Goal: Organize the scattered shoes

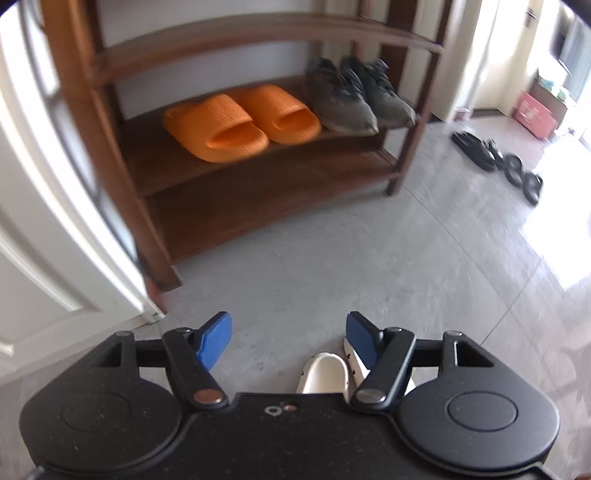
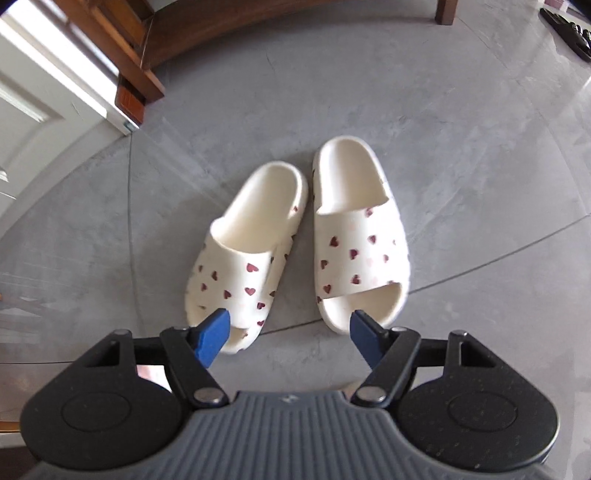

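Two white slippers with red hearts lie side by side on the grey floor, the left slipper (image 2: pixel 247 254) and the right slipper (image 2: pixel 356 229), heels pointing away. My right gripper (image 2: pixel 289 338) is open and empty, above their toe ends. My left gripper (image 1: pixel 289 341) is open and empty above the floor; the heels of the white slippers (image 1: pixel 323 373) show just below it. A wooden shoe rack (image 1: pixel 236 166) ahead holds a pair of orange slippers (image 1: pixel 240 122) and a pair of grey sneakers (image 1: pixel 354 96) on one shelf.
Black sandals (image 1: pixel 495 155) lie on the floor to the right of the rack, also in the right wrist view (image 2: pixel 569 31). A white door (image 1: pixel 48 221) stands left of the rack. A pink box (image 1: pixel 533 114) sits far right.
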Demonstrator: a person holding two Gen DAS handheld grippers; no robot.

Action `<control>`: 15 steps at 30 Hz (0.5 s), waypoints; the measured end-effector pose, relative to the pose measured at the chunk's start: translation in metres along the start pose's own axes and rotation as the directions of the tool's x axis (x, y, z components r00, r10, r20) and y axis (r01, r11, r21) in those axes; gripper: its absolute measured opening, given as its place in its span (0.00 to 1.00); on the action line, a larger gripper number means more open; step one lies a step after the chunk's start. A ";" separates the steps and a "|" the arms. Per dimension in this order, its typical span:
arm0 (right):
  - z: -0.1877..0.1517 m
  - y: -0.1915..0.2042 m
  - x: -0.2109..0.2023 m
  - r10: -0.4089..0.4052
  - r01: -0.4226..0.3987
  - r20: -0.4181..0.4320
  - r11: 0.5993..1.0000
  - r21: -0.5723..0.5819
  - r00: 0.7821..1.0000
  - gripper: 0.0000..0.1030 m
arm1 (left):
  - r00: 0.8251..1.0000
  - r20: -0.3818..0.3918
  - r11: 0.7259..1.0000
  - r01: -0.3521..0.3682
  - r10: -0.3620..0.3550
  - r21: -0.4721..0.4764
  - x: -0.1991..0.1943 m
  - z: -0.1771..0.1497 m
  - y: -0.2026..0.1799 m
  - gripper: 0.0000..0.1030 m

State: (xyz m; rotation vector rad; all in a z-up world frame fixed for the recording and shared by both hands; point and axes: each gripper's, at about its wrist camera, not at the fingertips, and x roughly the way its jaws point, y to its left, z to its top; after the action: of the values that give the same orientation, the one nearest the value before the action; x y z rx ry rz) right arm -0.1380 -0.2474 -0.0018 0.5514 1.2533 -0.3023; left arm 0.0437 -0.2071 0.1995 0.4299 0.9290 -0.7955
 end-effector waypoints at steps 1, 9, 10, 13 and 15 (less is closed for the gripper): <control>-0.008 0.005 0.014 -0.007 0.007 0.014 0.999 -0.035 1.000 0.73 | 1.000 -0.001 1.000 0.008 -0.008 0.019 0.009 -0.006 0.000 0.66; -0.061 0.034 0.095 -0.061 0.074 0.110 0.991 -0.113 0.992 0.78 | 0.997 -0.066 0.994 0.046 -0.040 0.099 0.060 -0.056 -0.003 0.66; -0.065 0.035 0.099 -0.073 0.085 0.124 0.992 -0.090 0.990 0.79 | 0.997 -0.072 0.993 0.050 -0.042 0.103 0.064 -0.061 -0.003 0.66; -0.073 0.038 0.110 -0.097 0.101 0.167 0.995 -0.013 0.981 0.80 | 0.995 -0.085 0.991 0.052 -0.042 0.120 0.073 -0.074 -0.006 0.66; -0.075 0.043 0.116 -0.101 0.104 0.198 0.995 -0.007 0.975 0.80 | 0.995 -0.093 0.991 0.050 -0.039 0.124 0.079 -0.080 -0.008 0.66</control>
State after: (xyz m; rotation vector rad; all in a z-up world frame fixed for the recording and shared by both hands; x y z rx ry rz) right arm -0.1430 -0.1613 -0.1176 0.4316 1.0923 -0.4223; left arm 0.0225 -0.1940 0.0901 0.5609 0.9785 -0.8846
